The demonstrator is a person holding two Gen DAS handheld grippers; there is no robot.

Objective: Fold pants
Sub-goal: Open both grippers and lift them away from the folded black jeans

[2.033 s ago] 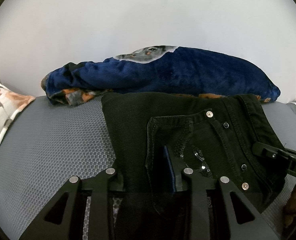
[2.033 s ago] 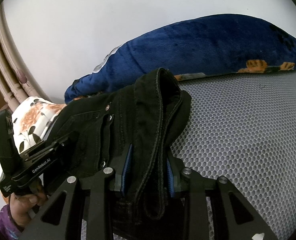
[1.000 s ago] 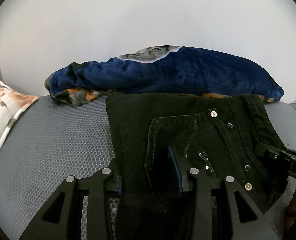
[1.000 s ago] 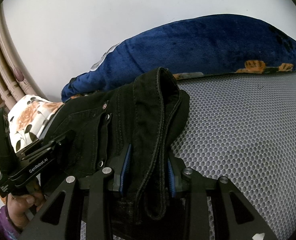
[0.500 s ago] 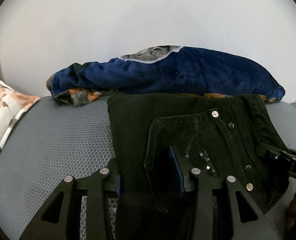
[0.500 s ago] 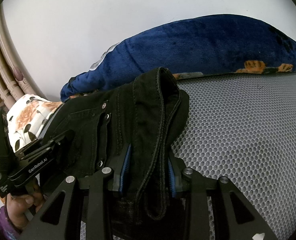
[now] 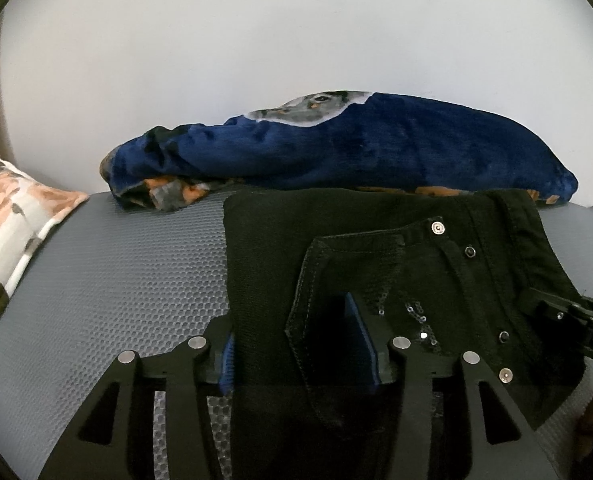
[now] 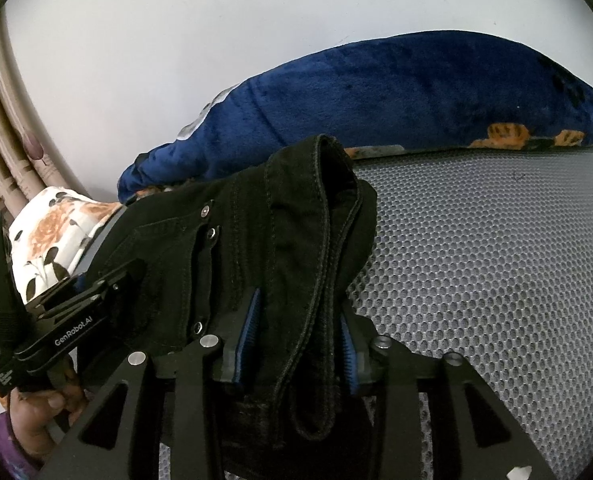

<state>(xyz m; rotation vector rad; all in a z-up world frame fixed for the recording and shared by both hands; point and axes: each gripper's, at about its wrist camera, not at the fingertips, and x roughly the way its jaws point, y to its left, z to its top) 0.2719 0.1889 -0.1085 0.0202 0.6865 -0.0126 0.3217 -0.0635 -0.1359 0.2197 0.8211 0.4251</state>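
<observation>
Black pants (image 7: 376,248), folded, lie on the grey mesh mattress (image 7: 116,280) with the snap-button waistband to the right. My left gripper (image 7: 292,344) straddles the near edge by the sequinned pocket. Its jaws are opening, and the left pad (image 7: 226,360) stands just off the cloth's edge. In the right wrist view the bunched waistband (image 8: 320,208) rises between the pads of my right gripper (image 8: 300,332). Those jaws are opening too, but the thick cloth still fills the gap between them. A hand (image 8: 36,412) holds the left gripper's body (image 8: 76,320) at the lower left.
A rolled dark blue plush blanket (image 7: 356,148) lies along the white wall behind the pants. A floral pillow (image 7: 12,216) sits at the mattress's left end, with beige bed-frame bars (image 8: 4,120) behind it. Bare mesh (image 8: 496,260) stretches right of the waistband.
Both pairs of jaws have spread a little wider around the cloth. Neither hand has moved, and the pants lie as before.
</observation>
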